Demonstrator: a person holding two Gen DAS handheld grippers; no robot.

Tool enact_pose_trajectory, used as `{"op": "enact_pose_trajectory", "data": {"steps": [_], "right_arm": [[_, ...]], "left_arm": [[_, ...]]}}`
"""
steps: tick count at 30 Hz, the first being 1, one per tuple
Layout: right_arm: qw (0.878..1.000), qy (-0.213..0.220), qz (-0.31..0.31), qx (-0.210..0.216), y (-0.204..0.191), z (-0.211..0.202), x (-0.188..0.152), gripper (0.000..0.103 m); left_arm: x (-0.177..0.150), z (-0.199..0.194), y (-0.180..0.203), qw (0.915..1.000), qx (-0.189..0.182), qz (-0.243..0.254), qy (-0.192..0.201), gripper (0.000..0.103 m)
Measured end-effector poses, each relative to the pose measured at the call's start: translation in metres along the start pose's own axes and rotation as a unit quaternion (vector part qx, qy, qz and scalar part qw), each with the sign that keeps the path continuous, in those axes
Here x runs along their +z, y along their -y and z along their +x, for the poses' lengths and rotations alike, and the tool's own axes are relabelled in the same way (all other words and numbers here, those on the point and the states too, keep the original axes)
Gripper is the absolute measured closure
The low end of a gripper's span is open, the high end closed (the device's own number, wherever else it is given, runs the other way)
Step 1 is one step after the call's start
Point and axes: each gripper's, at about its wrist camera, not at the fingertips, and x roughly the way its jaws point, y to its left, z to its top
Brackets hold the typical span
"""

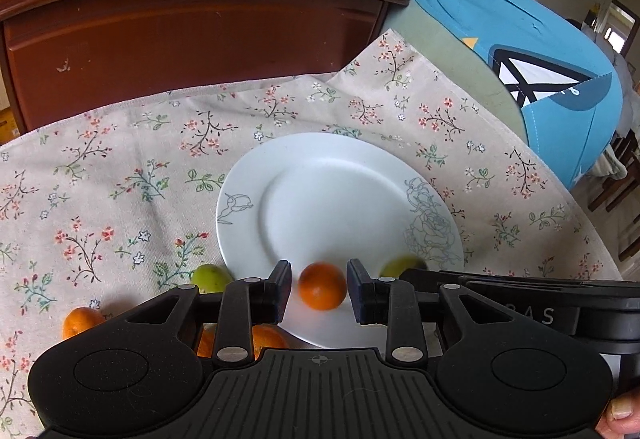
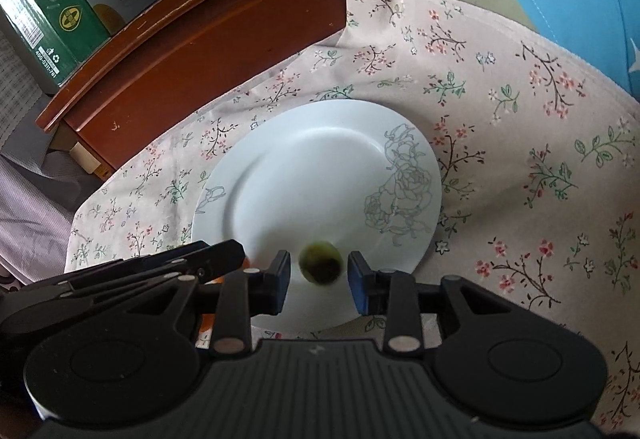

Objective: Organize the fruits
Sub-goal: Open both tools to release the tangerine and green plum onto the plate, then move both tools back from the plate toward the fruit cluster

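Observation:
A white plate (image 1: pixel 328 195) with a grey rose drawing lies on the floral cloth; it also shows in the right wrist view (image 2: pixel 320 167). My left gripper (image 1: pixel 319 289) is open over the plate's near rim, with a small orange (image 1: pixel 322 285) between its fingers, gaps on both sides. My right gripper (image 2: pixel 319 271) is open, with a blurred green fruit (image 2: pixel 321 263) between its fingers over the plate. That green fruit peeks out beside the right gripper in the left wrist view (image 1: pixel 402 265). Another green fruit (image 1: pixel 210 277) and two oranges (image 1: pixel 82 321) (image 1: pixel 256 339) lie on the cloth at the left.
A brown wooden cabinet (image 1: pixel 192 39) stands behind the table with green and white cartons (image 2: pixel 44 11) on top. A blue cushion (image 1: pixel 540 51) lies at the right. The left gripper's body (image 2: pixel 120 271) sits close beside my right gripper.

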Motion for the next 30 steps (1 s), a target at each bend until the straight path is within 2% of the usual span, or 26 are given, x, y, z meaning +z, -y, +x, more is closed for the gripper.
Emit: {"op": "enact_pose_trajectory", "data": {"steps": [2,5,7,8,19,30], "right_arm": [[1.0,0.006,0.003,0.004,0.0,-0.003,0.001,0.07],[1.0,0.016,0.006,0.013,0.0,-0.007,0.003,0.07],[1.0,0.016,0.007,0.018,0.0,-0.008,0.003,0.07],[1.0,0.013,0.006,0.022,-0.001,-0.007,0.003,0.07],[0.997,0.002,-0.037,0.065,-0.02,-0.012,-0.007,0.069],[0.99,-0.025,-0.106,0.094,-0.048,-0.015,-0.031,0.068]], "left_arm": [[0.001,-0.004,-0.001,1.0,0.005,-0.001,0.005,0.068],[0.003,-0.014,-0.003,0.9996,0.019,-0.001,0.02,0.055],[0.005,-0.022,-0.006,0.9992,0.025,-0.009,0.031,0.036],[0.006,-0.027,-0.008,0.9989,0.027,-0.012,0.036,0.034],[0.005,-0.064,-0.034,0.9965,0.076,-0.026,0.024,0.025],[-0.01,-0.095,-0.069,0.9921,0.114,-0.052,0.006,0.025]]}}
